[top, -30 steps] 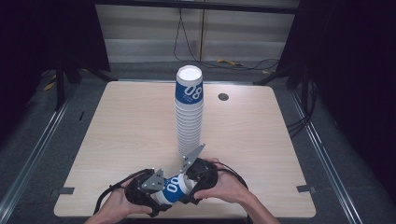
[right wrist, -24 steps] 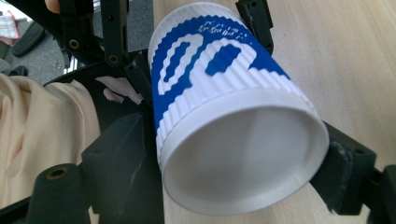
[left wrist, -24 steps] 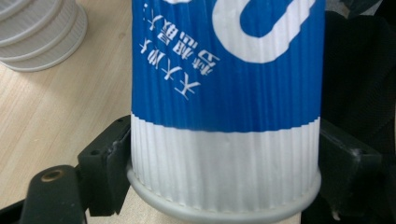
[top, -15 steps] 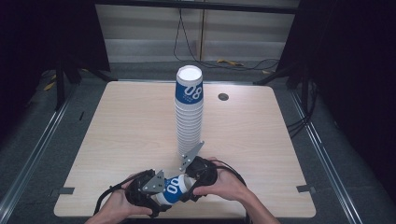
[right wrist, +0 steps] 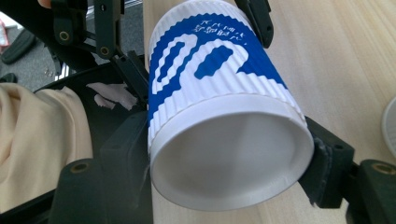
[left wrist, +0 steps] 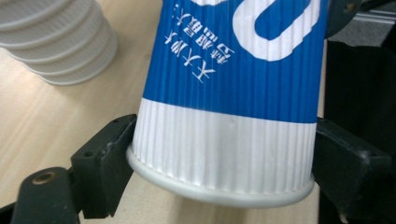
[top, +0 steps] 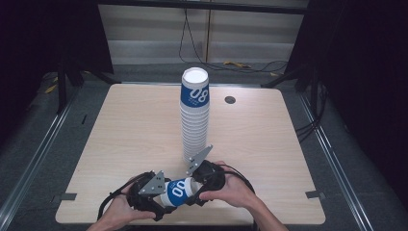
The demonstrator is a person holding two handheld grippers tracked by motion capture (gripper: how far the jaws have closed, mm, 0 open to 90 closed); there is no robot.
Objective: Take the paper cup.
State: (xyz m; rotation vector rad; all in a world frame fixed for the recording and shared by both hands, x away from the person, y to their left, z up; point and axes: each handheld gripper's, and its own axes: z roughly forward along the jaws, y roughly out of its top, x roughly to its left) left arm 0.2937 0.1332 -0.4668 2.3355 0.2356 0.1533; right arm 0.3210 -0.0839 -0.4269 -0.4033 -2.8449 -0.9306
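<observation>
A blue and white ribbed paper cup (top: 179, 191) marked 08 lies sideways in the air near the table's front edge, held between both grippers. My left gripper (top: 153, 195) is shut on its rolled-rim end, and that cup (left wrist: 233, 93) is pressed on both sides by the jaws of the left gripper (left wrist: 224, 158). My right gripper (top: 204, 177) is shut on the other end, where the cup (right wrist: 219, 93) sits between the jaws of the right gripper (right wrist: 229, 163). A tall stack of the same cups (top: 195, 120) stands mid-table, just behind the grippers.
The light wooden table (top: 120, 125) has a small round grommet (top: 230, 99) at the back right. The base of the cup stack (left wrist: 56, 37) lies close by on the left in the left gripper view. Dark floor and cables surround the table.
</observation>
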